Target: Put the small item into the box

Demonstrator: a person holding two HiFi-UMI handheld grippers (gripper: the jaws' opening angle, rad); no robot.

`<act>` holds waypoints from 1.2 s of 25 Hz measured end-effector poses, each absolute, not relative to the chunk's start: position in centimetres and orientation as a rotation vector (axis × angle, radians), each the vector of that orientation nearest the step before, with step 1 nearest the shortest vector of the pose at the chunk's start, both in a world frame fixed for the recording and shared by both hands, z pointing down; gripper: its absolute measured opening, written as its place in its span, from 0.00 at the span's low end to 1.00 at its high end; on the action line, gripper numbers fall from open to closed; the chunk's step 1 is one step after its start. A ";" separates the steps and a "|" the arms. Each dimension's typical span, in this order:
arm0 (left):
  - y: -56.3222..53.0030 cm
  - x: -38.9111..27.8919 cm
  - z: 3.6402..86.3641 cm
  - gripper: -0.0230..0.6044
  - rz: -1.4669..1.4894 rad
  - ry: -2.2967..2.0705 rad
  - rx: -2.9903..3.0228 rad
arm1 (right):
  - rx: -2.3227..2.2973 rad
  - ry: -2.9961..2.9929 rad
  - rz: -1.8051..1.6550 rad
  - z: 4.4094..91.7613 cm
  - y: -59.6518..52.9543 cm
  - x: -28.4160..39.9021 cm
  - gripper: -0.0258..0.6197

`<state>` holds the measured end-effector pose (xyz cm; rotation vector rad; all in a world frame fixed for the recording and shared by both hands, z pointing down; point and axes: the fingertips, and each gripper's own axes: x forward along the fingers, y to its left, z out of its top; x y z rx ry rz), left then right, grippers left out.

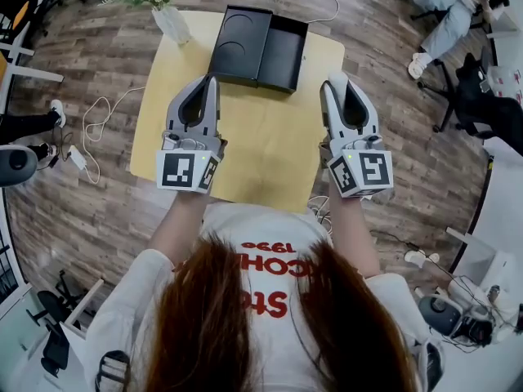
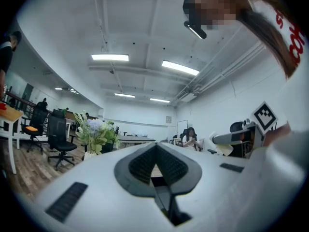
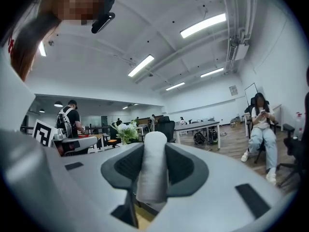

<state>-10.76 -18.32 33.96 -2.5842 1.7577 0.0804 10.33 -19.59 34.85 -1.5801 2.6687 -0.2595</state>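
An open black box (image 1: pixel 257 46) lies at the far edge of the pale yellow table (image 1: pixel 261 153), its two halves side by side. My right gripper (image 1: pixel 336 82) hovers over the table's right part, short of the box, shut on a small white cylindrical item (image 3: pixel 153 170) that stands upright between its pads. The item's top shows as a white tip (image 1: pixel 337 78) in the head view. My left gripper (image 1: pixel 212 80) is held level with the right one over the table's left part. Its jaws (image 2: pixel 157 148) meet at the tips with nothing between them.
A vase of flowers (image 1: pixel 163 6) stands on the table's far left corner, next to the box. Cables (image 1: pixel 94 129) trail on the wooden floor at the left. A seated person (image 1: pixel 445 11) and office chairs are at the far right.
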 end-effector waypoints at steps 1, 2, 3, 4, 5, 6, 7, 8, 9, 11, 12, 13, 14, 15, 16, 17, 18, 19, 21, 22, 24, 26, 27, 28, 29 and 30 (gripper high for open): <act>-18.6 -10.9 34.3 0.04 0.073 1.765 -2.587 | -1.571 2.680 -0.265 35.1 -20.1 10.0 0.25; -18.9 -11.0 34.6 0.04 0.066 1.772 -2.589 | -1.563 2.690 -0.273 35.5 -20.6 9.6 0.25; -19.2 -11.2 34.9 0.04 0.060 1.779 -2.590 | -1.558 2.699 -0.284 35.9 -21.2 9.3 0.25; -19.6 -11.3 35.2 0.04 0.056 1.786 -2.591 | -1.554 2.705 -0.295 36.3 -21.7 8.9 0.25; -19.9 -11.5 35.5 0.04 0.052 1.793 -2.592 | -1.550 2.711 -0.305 36.7 -22.2 8.6 0.25; -20.2 -11.6 35.8 0.04 0.047 1.800 -2.592 | -1.547 2.717 -0.314 37.1 -22.7 8.2 0.25; -20.4 -11.8 36.2 0.04 0.042 1.808 -2.593 | -1.543 2.723 -0.323 37.6 -23.2 7.9 0.25; -20.7 -11.9 36.7 0.04 0.036 1.815 -2.594 | -1.540 2.729 -0.333 38.2 -23.7 7.5 0.25; -21.0 -12.0 37.1 0.04 0.030 1.823 -2.594 | -1.537 2.736 -0.346 38.8 -24.2 7.2 0.25; -21.5 -12.0 38.0 0.04 0.017 1.835 -2.597 | -1.543 2.748 -0.382 40.4 -25.3 6.8 0.25; -21.8 -11.9 38.5 0.04 0.011 1.840 -2.599 | -1.547 2.755 -0.399 41.3 -25.8 6.5 0.25; -22.0 -12.0 38.9 0.04 0.006 1.844 -2.601 | -1.551 2.765 -0.414 42.2 -26.3 6.2 0.25; -22.2 -12.0 39.3 0.04 0.002 1.849 -2.602 | -1.553 2.776 -0.429 43.2 -26.8 5.9 0.25; -22.3 -12.1 39.6 0.04 -0.002 1.854 -2.603 | -1.553 2.787 -0.448 44.3 -27.3 5.5 0.25; -22.5 -12.2 39.9 0.04 -0.007 1.859 -2.603 | -1.553 2.798 -0.470 45.4 -27.8 5.1 0.25; -22.6 -12.3 40.2 0.04 -0.010 1.865 -2.604 | -1.553 2.809 -0.492 46.4 -28.2 4.7 0.25; -22.6 -12.4 40.4 0.04 -0.014 1.870 -2.604 | -1.553 2.820 -0.513 47.5 -28.5 4.4 0.25; -22.7 -12.5 40.6 0.04 -0.016 1.875 -2.605 | -1.553 2.831 -0.530 48.4 -28.8 4.1 0.25; -22.6 -12.7 41.0 0.04 -0.022 1.885 -2.609 | -1.561 2.854 -0.545 50.2 -29.2 3.5 0.25; -22.5 -12.8 41.2 0.04 -0.026 1.890 -2.612 | -1.571 2.865 -0.542 50.9 -29.4 3.3 0.25; -22.3 -12.9 41.6 0.04 -0.037 1.898 -2.616 | -1.609 2.886 -0.534 52.2 -29.6 3.1 0.26; -22.2 -13.0 41.8 0.04 -0.044 1.905 -2.619 | -1.655 2.900 -0.537 53.1 -29.7 3.1 0.29; -22.1 -13.1 41.9 0.04 -0.046 1.907 -2.620 | -1.667 2.902 -0.543 53.3 -29.6 3.2 0.31; -22.1 -13.2 41.9 0.04 -0.046 1.909 -2.621 | -1.673 2.901 -0.549 53.5 -29.6 3.2 0.32; -22.1 -13.3 41.9 0.04 -0.044 1.909 -2.621 | -1.675 2.899 -0.553 53.5 -29.5 3.3 0.32; -22.1 -13.3 41.9 0.04 -0.042 1.909 -2.620 | -1.675 2.895 -0.551 53.3 -29.5 3.4 0.32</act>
